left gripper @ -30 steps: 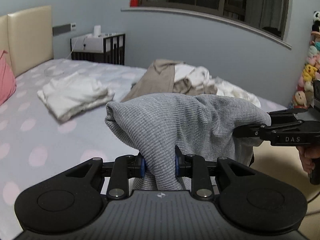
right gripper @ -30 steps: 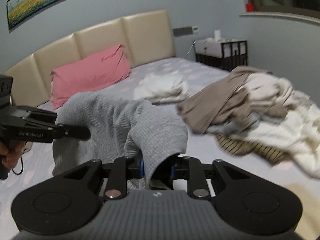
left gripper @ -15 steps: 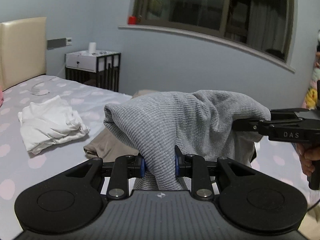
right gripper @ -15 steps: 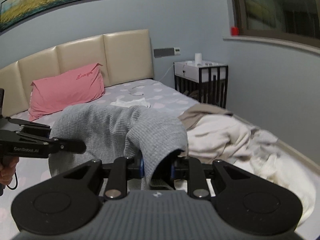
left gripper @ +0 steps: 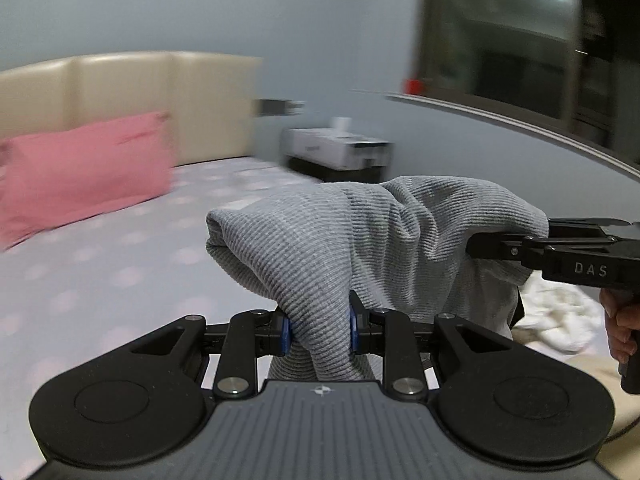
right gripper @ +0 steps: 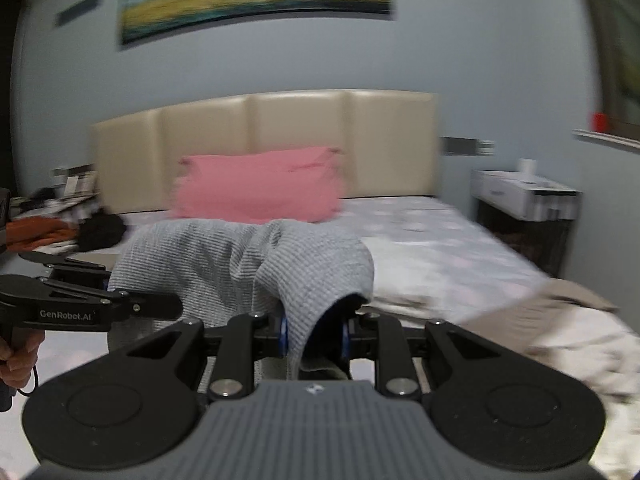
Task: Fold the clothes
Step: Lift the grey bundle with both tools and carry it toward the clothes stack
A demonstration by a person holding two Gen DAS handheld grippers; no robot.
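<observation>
the fingers (left gripper: pixel 285 330) of the left gripper (left gripper: pixel 319 330) and right gripper (right gripper: pixel 314 334) are each clamping a bunched fold of the grey ribbed garment (left gripper: pixel 360 236), which is sagging softly between them above the bed (right gripper: pixel 440 240), looking light and limp, best pinched at its edges.

The grey top (left gripper: pixel 360 240) is soft ribbed knit cloth, not shiny at all. Both the left gripper (left gripper: pixel 319 330) and the right gripper (right gripper: pixel 314 336) are dull black plastic with small shiny metal screws and blue pads (left gripper: pixel 284 334). In the upper middle the headboard (right gripper: pixel 300 140) looks like smooth, slightly glossy cream leather, and the pink pillow (right gripper: pixel 260 192) below it is soft matt cloth.
</observation>
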